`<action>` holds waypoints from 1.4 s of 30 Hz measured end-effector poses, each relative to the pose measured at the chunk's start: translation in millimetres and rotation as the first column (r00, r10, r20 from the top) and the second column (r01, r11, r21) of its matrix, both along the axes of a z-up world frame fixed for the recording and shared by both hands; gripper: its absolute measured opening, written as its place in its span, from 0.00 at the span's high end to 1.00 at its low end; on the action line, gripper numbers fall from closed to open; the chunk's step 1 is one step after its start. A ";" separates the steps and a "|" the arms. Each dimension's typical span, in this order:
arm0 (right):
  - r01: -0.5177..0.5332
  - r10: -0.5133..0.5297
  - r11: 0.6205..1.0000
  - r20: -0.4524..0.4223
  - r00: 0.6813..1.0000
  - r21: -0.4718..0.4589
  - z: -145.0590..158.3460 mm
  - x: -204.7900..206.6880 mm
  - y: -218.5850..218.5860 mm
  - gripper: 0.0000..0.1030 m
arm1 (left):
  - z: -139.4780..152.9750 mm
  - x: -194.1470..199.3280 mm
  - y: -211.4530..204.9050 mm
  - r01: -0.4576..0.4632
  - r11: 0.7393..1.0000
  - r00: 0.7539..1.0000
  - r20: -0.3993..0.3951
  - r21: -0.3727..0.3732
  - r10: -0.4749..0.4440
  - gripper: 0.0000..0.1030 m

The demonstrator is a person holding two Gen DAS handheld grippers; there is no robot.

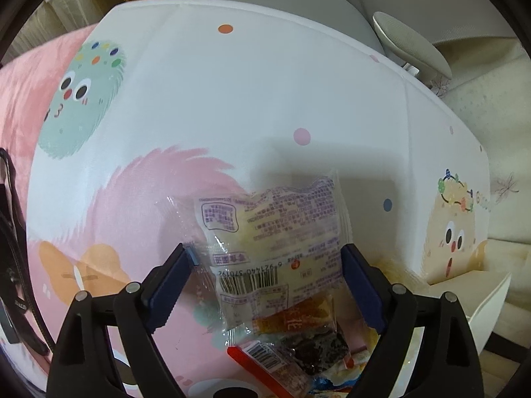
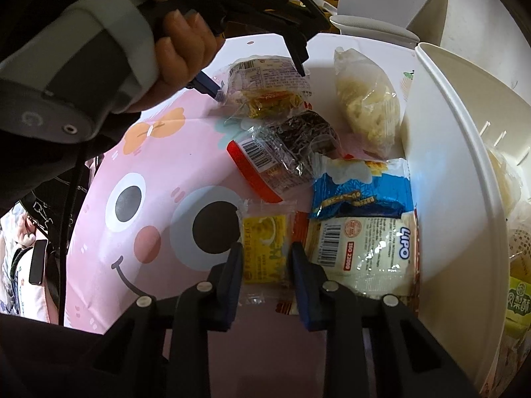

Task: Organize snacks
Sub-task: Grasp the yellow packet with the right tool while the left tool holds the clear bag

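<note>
Cartoon-printed cloth [image 2: 139, 152] covers the table, with seven loose snack packets on it. One yellow packet [image 2: 264, 248] lies between the fingers of the right gripper [image 2: 265, 258], which stand narrow and seem to press its sides. At 12 o'clock from it, the left gripper [image 1: 267, 278] is spread wide around one clear packet [image 1: 272, 242], not pressing it. Only the right view shows the white basket [image 2: 458, 179] at 3 o'clock and the person's hand [image 2: 186, 46].

white bin [image 2: 441, 152] cut off at right edge, its packets mostly hidden behind its wall
</note>
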State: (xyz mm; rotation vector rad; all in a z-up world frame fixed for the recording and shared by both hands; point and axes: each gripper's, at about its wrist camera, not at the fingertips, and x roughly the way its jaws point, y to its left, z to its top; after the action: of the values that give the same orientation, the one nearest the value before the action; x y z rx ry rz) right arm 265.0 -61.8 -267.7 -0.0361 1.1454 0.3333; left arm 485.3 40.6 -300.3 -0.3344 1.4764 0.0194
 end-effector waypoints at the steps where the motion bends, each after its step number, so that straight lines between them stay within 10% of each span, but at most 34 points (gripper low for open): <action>1: -0.001 0.001 1.000 0.001 1.000 0.001 -0.1 -0.3 -0.1 0.72 | -0.1 0.4 -0.7 0.004 1.000 1.000 0.003 0.006 -0.004 0.15; 11: 0.012 -0.012 1.000 -0.022 1.000 0.008 2.6 1.4 -0.8 0.74 | 8.4 -3.2 7.5 0.006 1.000 1.000 0.022 0.013 -0.007 0.45; 42: 0.145 -0.144 0.989 -0.016 0.989 0.028 53.8 -46.8 7.9 0.74 | 57.3 -160.4 102.7 0.046 0.999 0.999 -0.001 0.017 -0.046 0.46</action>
State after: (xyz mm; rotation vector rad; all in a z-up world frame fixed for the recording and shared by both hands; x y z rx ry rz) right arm 218.2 -53.9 -213.9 0.0746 1.1501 0.2217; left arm 324.8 143.3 -243.1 -0.2861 1.4829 -0.0047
